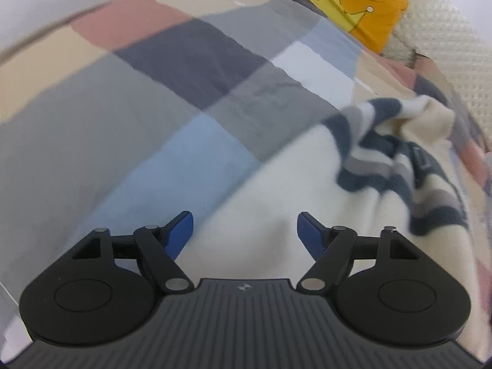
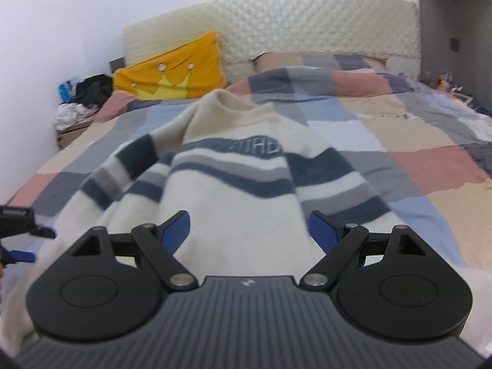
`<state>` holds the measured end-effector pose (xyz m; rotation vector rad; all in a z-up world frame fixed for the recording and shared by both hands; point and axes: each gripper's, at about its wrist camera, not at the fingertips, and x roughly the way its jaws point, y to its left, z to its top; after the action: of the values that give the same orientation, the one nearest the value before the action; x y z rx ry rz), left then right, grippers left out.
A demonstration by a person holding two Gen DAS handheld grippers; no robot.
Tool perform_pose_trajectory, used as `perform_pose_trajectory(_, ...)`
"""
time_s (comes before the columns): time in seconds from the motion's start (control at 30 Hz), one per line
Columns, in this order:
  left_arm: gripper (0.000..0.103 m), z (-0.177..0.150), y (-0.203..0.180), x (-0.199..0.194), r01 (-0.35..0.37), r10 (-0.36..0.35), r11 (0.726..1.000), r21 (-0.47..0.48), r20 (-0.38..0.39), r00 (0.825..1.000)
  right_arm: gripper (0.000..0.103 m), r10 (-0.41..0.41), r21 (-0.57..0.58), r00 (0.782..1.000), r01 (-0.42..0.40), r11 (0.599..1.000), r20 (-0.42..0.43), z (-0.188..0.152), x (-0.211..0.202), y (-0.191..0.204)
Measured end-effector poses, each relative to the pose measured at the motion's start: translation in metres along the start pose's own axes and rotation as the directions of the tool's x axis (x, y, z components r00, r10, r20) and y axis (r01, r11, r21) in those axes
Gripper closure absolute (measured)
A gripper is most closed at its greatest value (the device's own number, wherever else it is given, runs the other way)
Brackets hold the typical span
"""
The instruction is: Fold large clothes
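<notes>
The left gripper (image 1: 245, 230) was released, its jaws apart with nothing between them, above the plain cream lower part of the sweater (image 2: 227, 184) near its left edge. The sweater lay face up on the patchwork duvet (image 1: 147, 98), with the collar toward the headboard (image 2: 307, 18) and both striped sleeves drawn in over the body. The right gripper (image 2: 249, 230) was released too and hung over the hem, gripping nothing.

The risk, as I judge it, was a pinch that took the duvet together with the knit, because both are soft and lie flat on each other. Also the bunched left sleeve could slide out and spoil the fold if only one layer was caught.

Counted: two grippers, one sweater, one duvet, one yellow crown pillow (image 2: 167, 70), one headboard.
</notes>
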<state>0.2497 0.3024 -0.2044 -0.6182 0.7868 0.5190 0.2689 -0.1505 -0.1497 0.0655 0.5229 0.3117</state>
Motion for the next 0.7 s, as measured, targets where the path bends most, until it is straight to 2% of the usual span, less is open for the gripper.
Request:
perform_pose_trajectory(0.1,0.025,0.003,-0.002,0.007,-0.034,0.034,0.999,0.031,0.02,0.999,0.017,0.003,0.013,1.0,-0.003,1.0,-0.01,0.001,0.011,-0.002)
perform_pose_trajectory(0.2,0.025,0.004,0.003,0.02,-0.032,0.033,0.999,0.024,-0.011,0.999,0.017,0.005,0.012,1.0,-0.005,1.0,-0.016,0.0,0.018,0.0)
perform_pose_trajectory(0.3,0.029,0.002,0.01,0.03,0.035,-0.037,0.999,-0.035,-0.057,0.998,0.017,-0.039,-0.031,0.999,0.04,0.999,0.018,0.001,0.018,0.005)
perform_pose_trajectory(0.4,0.04,0.003,0.01,0.034,0.044,-0.046,0.998,-0.04,-0.068,0.997,0.017,-0.073,-0.08,0.994,0.079,0.994,0.076,0.002,0.016,0.01)
perform_pose_trajectory(0.47,0.067,0.004,0.009,0.036,0.071,-0.073,0.997,-0.023,-0.081,0.994,0.017,-0.082,-0.081,0.993,0.089,0.993,0.088,0.004,0.017,0.01)
perform_pose_trajectory(0.53,0.086,0.007,0.009,0.038,0.117,-0.119,0.993,-0.029,-0.101,0.988,0.017,-0.095,-0.087,0.992,0.103,0.991,0.084,0.005,0.02,0.012)
perform_pose_trajectory(0.63,0.09,0.016,0.011,0.036,0.137,-0.143,0.989,-0.063,-0.1,0.985,0.017,-0.146,-0.154,0.982,0.164,0.974,0.118,0.002,0.019,0.018)
perform_pose_trajectory(0.7,0.09,0.028,0.013,0.028,0.133,-0.136,0.989,-0.058,-0.064,0.989,0.017,-0.156,-0.176,0.978,0.178,0.968,0.136,0.001,0.017,0.02)
